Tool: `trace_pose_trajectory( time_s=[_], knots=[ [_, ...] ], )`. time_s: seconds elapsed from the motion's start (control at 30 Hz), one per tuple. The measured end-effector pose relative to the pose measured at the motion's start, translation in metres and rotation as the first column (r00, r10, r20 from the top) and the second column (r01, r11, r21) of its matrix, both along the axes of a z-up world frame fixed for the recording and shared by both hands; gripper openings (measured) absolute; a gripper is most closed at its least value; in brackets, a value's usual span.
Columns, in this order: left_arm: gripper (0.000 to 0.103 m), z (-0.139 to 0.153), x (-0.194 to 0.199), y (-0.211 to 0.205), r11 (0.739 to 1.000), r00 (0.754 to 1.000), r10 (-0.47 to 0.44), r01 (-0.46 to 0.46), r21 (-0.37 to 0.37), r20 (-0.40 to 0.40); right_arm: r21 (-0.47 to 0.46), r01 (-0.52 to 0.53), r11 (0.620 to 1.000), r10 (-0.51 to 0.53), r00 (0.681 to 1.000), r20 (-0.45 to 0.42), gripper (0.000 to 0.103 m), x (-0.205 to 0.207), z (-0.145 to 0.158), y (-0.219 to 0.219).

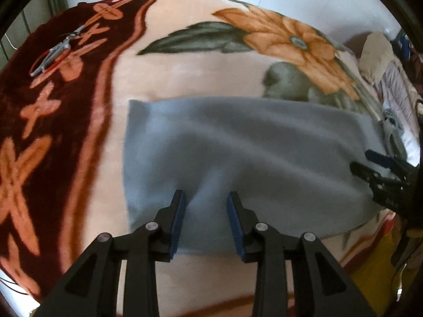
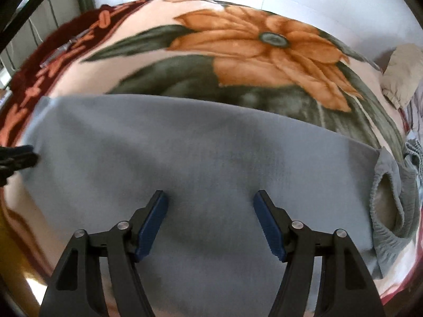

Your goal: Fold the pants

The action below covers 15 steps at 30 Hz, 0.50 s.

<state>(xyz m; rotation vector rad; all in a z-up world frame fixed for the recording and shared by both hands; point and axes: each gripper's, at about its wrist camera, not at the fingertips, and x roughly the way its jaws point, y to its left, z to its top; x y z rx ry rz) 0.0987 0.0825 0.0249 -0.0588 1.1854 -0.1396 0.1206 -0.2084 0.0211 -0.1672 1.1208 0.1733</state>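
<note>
Grey-blue pants [image 1: 251,145] lie folded into a long flat band across a floral blanket [image 1: 198,74]. My left gripper [image 1: 206,198] hangs over the band's near edge by its left end. It is open, and a low ridge of cloth rises between the pads without being pressed. In the right wrist view the pants [image 2: 185,145] fill the middle, and their elastic waistband [image 2: 391,192] bunches at the right end. My right gripper [image 2: 210,198] is wide open above the cloth and holds nothing. Each gripper shows at the other view's edge: the right gripper [image 1: 370,163] and the left gripper [image 2: 23,154].
A metal tool with a red loop [image 1: 50,55] lies on the blanket's dark red border at the far left. A beige garment [image 1: 375,52] and other bunched clothes sit at the far right. A white wall stands behind the bed.
</note>
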Motion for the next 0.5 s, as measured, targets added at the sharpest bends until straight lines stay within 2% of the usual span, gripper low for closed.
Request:
trace_pose_trajectory(
  time_s=[0.1, 0.27, 0.4, 0.5],
  knots=[
    [0.033, -0.001, -0.003, 0.009, 1.000, 1.000, 0.019, -0.019, 0.003, -0.014, 0.025, 0.011, 1.000, -0.011, 1.000, -0.001, 0.070, 0.001, 0.003, -0.010],
    [0.032, -0.001, -0.005, 0.013, 1.000, 1.000, 0.026, -0.026, 0.006, -0.014, -0.062, 0.087, 0.994, -0.087, 0.996, -0.005, 0.070, 0.002, 0.013, -0.053],
    [0.032, 0.000, -0.007, 0.013, 0.999, 1.000, 0.030, -0.030, 0.020, -0.007, -0.108, 0.223, 0.969, -0.226, 0.974, -0.014, 0.070, -0.004, 0.014, -0.121],
    [0.032, 0.000, -0.008, 0.011, 0.999, 0.999, 0.034, -0.034, 0.028, -0.005, -0.173, 0.330, 0.928, -0.333, 0.943, 0.010, 0.069, -0.008, 0.019, -0.168]
  ],
)
